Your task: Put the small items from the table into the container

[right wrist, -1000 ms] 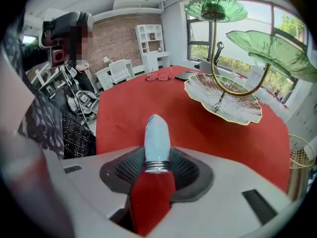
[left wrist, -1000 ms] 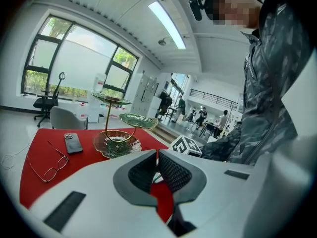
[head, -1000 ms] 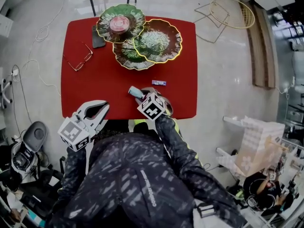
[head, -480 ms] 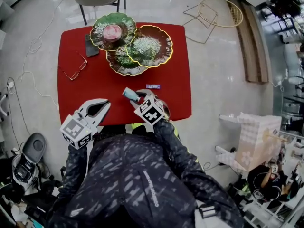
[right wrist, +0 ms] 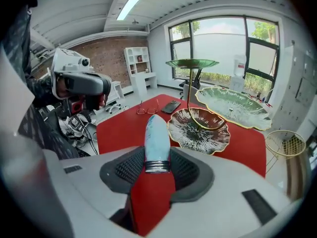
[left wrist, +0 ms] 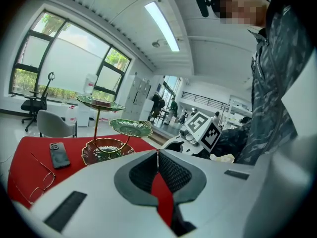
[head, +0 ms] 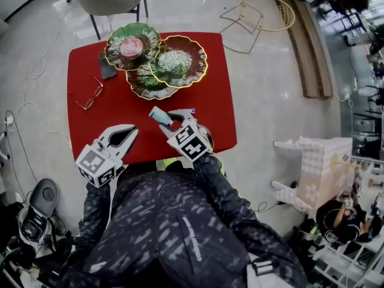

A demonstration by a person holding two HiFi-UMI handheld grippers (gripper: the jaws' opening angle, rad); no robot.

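Red table on glossy pale floor, bright office with tall windows. At far edge, three-tier leaf-dish stand; smartphone just beside it, glasses toward left edge. Near half of the red top bare; open floor to the right, grey chair and wire basket beyond. Right gripper clamped on light-blue tube, above table's near-middle, short of the stand. Left gripper closed tight, empty, over near edge. Since a second ago, right raised higher with the tube.

The grey left gripper has its jaws together, empty. Beyond it, a green, gold-rimmed leaf-tray stand sits on the red table.
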